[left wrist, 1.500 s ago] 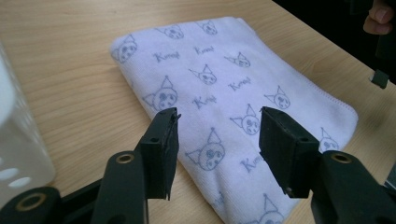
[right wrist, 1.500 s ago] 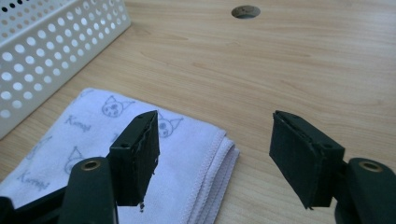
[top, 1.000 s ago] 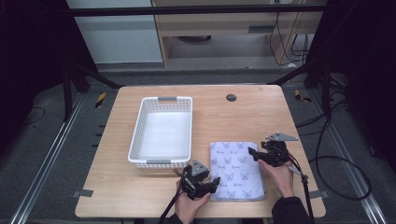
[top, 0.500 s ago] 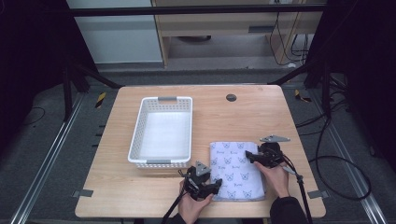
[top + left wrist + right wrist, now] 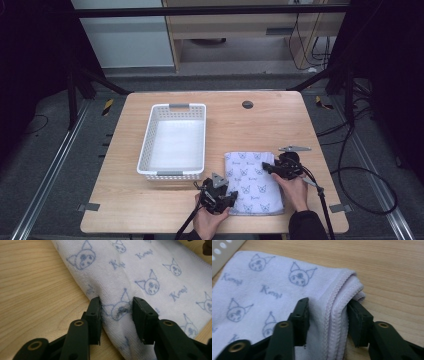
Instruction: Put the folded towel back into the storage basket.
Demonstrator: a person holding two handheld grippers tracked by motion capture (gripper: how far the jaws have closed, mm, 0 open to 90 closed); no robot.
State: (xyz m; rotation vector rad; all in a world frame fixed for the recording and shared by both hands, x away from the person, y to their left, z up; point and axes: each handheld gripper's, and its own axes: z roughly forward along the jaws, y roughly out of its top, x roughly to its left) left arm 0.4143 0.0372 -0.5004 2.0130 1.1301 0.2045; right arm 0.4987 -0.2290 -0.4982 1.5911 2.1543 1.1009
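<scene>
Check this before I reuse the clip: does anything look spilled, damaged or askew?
Nothing stands out. The folded towel lies flat beside the empty white basket; its only bunching is where the left gripper and right gripper pinch opposite edges.

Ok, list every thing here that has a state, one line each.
Towel: folded, flat on the table, beside the basket.
Basket: upright, empty.
Left tool: jaws just closed, pinching the towel's bunched folded edge.
Right tool: jaws just closed, clamped on the stacked hemmed edges.
</scene>
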